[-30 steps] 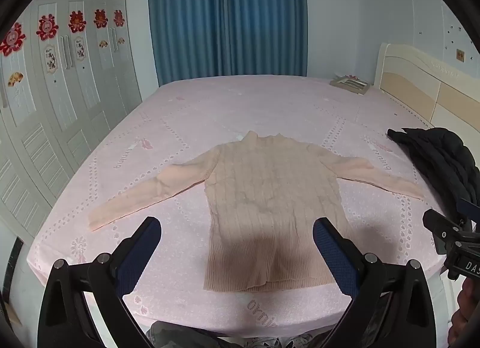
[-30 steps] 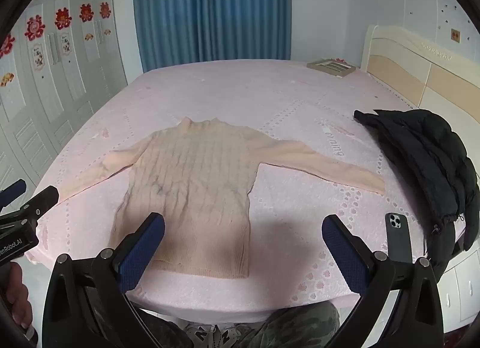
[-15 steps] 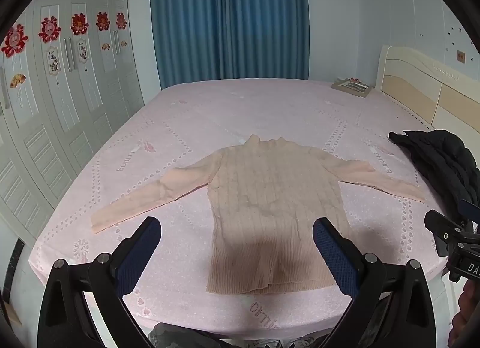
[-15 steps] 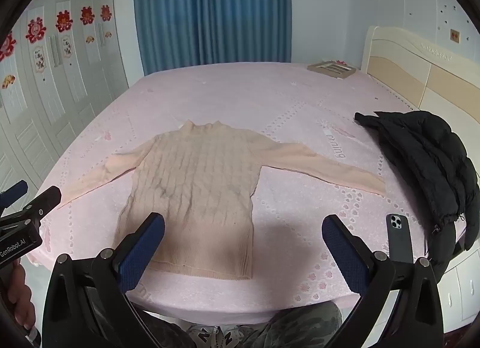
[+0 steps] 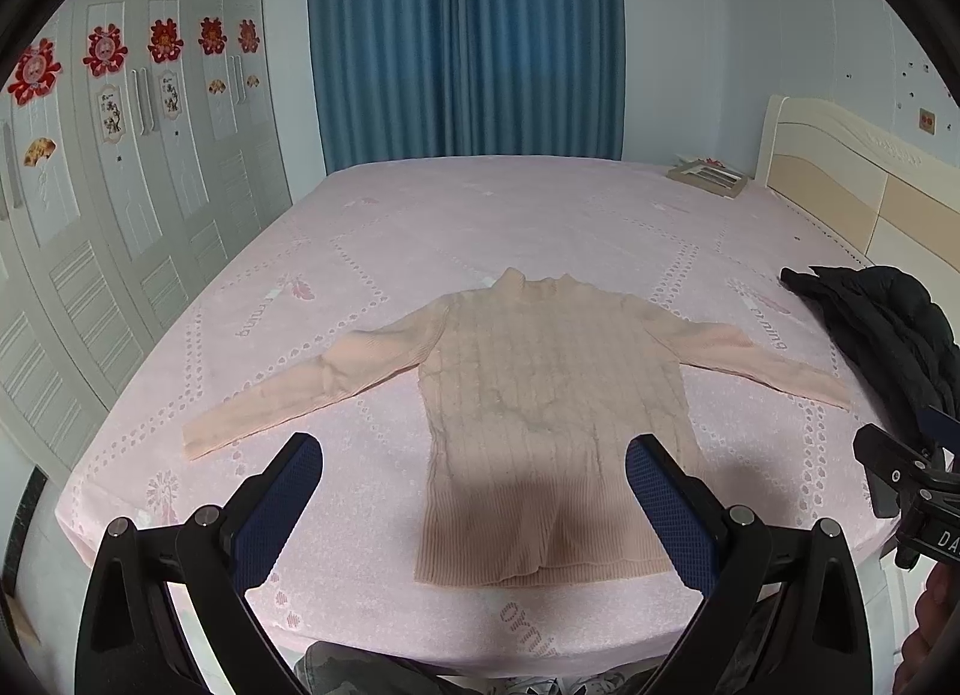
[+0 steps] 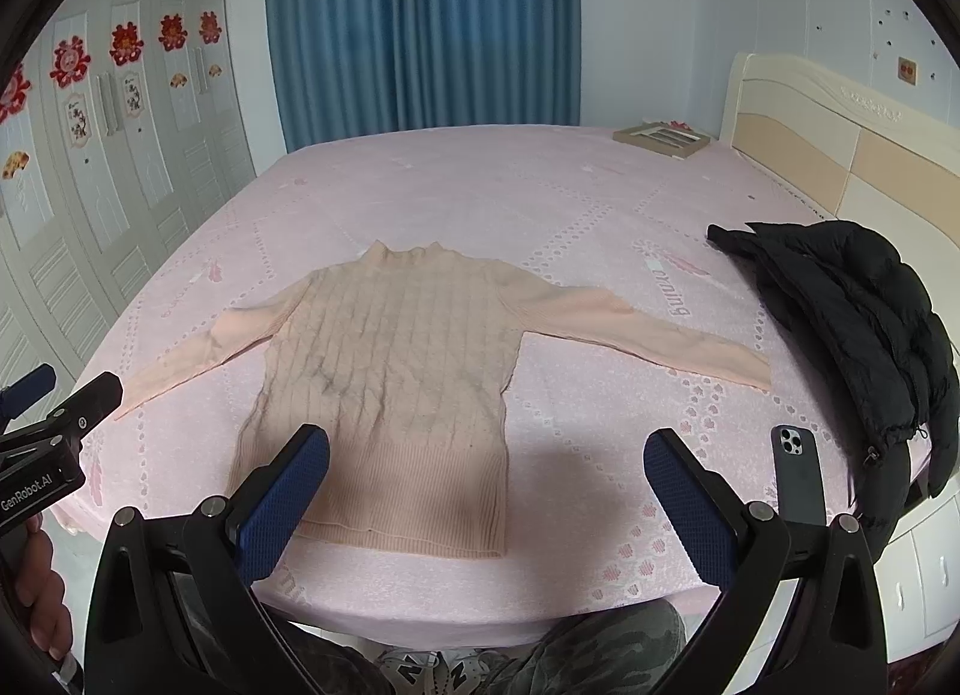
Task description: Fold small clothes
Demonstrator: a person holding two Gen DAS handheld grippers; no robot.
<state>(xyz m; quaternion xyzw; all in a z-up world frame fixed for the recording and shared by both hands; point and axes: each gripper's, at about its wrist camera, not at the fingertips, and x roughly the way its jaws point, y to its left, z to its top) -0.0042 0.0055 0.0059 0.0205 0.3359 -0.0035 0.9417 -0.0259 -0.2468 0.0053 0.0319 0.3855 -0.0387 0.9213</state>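
Observation:
A peach cable-knit sweater lies flat on the pink bed, sleeves spread out, hem toward me; it also shows in the right wrist view. My left gripper is open and empty, held above the bed's near edge over the hem. My right gripper is open and empty, above the hem's right corner and bare sheet. The right gripper's body shows at the left view's right edge; the left gripper's body shows at the right view's left edge.
A black jacket lies on the bed's right side by the headboard. A phone lies near the front right corner. A flat box sits at the far corner. White wardrobes stand left, blue curtains behind.
Both grippers have drawn back and up slightly, so the sweater sits a little farther away in both views. The sweater has not moved. Both grippers stay open.

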